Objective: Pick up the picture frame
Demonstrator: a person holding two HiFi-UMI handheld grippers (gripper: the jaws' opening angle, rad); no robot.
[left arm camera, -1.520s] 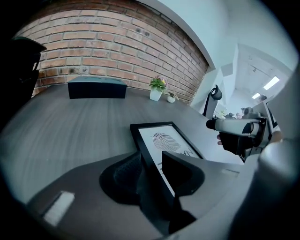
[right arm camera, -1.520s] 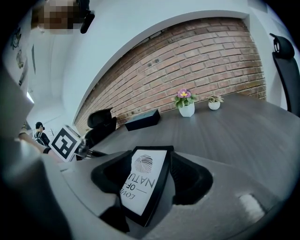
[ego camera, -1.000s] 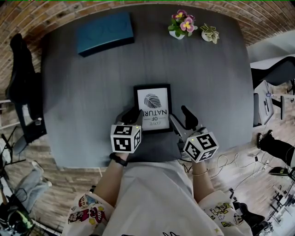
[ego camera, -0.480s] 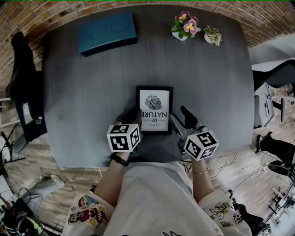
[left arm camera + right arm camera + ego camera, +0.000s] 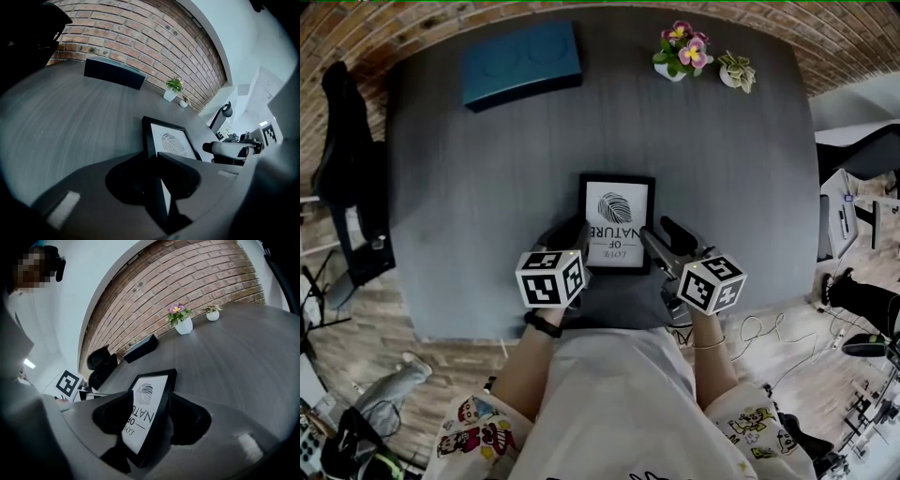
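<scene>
Head view: looking down at the picture frame (image 5: 617, 222) lying flat on the table (image 5: 487, 169) close to its near edge, with the left gripper (image 5: 572, 231) pinching the frame's left rail and the right gripper (image 5: 656, 232) closing around the right rail, apparently not pressing on it yet. Finishing the right squeeze squarely on the rail before raising anything, keeping both grips level and matched to avoid twisting the frame. Lifting both sides together and slowly, treating a slip off those thin edges as the likeliest trouble.
</scene>
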